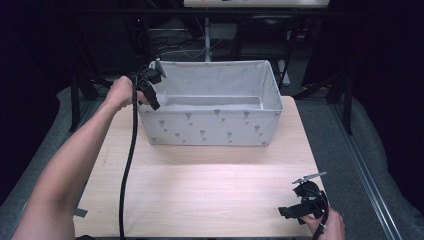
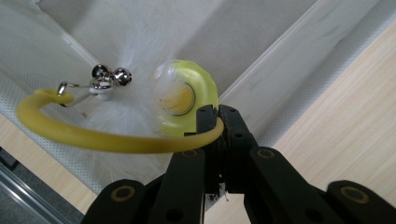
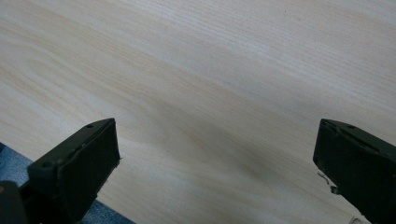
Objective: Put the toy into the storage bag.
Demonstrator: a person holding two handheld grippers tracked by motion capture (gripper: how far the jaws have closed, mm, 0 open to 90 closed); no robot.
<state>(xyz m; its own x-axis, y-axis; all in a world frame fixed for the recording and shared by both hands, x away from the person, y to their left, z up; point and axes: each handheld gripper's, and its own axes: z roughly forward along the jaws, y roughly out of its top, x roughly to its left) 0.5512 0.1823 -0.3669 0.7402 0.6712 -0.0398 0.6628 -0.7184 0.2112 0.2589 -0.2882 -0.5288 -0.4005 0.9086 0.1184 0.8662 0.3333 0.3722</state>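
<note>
My left gripper (image 1: 154, 103) is held over the left end of a grey fabric bin (image 1: 210, 127). It is shut on the thin yellow wand (image 2: 107, 140) of a cat toy. The wand bends in an arc, and a yellow suction cup (image 2: 184, 98), small silver bells (image 2: 109, 77) and white feathers (image 2: 123, 116) hang at its ends above the bin's inside wall (image 2: 233, 37). My right gripper (image 1: 286, 212) rests at the table's near right corner, held by a hand (image 1: 327, 227). In the right gripper view its jaws stand wide apart over bare wood (image 3: 210, 93), open.
The bin stands at the back middle of the wooden table (image 1: 200, 195). A black cable (image 1: 127, 165) trails from the left gripper down across the table's left side. Grey floor (image 1: 360, 165) and dark frame legs surround the table.
</note>
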